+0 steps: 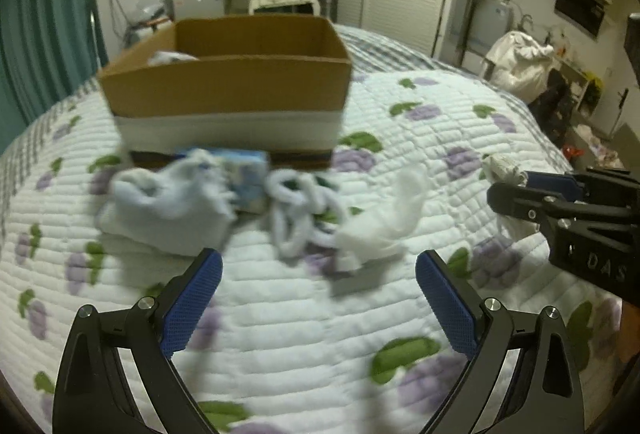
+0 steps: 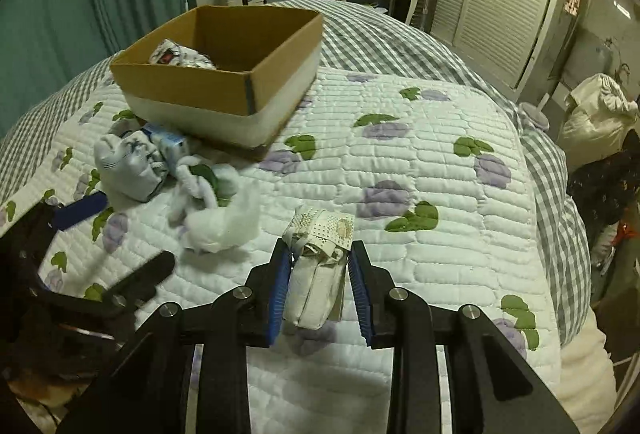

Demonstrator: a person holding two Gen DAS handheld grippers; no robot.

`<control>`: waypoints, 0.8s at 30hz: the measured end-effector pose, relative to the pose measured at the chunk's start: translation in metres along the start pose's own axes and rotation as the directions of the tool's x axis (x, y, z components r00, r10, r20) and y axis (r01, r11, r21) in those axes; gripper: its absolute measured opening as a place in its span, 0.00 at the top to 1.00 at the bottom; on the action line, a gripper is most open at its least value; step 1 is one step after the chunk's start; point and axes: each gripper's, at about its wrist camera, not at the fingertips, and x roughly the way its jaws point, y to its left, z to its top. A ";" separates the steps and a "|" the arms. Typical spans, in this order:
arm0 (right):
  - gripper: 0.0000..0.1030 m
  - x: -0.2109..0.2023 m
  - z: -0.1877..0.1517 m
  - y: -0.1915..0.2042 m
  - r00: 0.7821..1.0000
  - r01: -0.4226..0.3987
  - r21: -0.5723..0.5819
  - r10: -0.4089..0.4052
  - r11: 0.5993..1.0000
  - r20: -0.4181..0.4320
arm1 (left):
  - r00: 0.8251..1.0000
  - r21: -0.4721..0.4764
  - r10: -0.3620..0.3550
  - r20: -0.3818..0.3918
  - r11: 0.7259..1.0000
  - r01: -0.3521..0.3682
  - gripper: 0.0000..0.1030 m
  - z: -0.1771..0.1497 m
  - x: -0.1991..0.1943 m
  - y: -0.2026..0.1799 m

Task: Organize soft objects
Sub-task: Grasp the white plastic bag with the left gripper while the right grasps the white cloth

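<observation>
Right wrist view: right gripper [image 2: 320,266] clamps a white folded cloth [image 2: 318,286], well in front of the cardboard box [image 2: 192,93]; left gripper [image 1: 318,274] gapes wide, holding nothing.

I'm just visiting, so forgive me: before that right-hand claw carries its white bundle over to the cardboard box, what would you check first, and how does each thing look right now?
1. Right gripper is shut on the white folded bundle: ok.
2. Bundle is lifted off the quilt: cannot tell.
3. Cardboard box is open on top with spare room inside: ok.
4. Way to the box is free of the left gripper: ok, it is off to the left.
5. Left gripper is open and holds nothing: ok.
6. Loose white cloths left on the quilt: not ok, unsorted.
</observation>
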 end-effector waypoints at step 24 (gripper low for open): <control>0.72 -0.003 -0.008 -0.010 1.000 -0.014 0.041 0.013 0.999 0.015 | 0.998 0.025 -0.048 -0.048 0.998 0.049 0.63 0.005 0.015 -0.010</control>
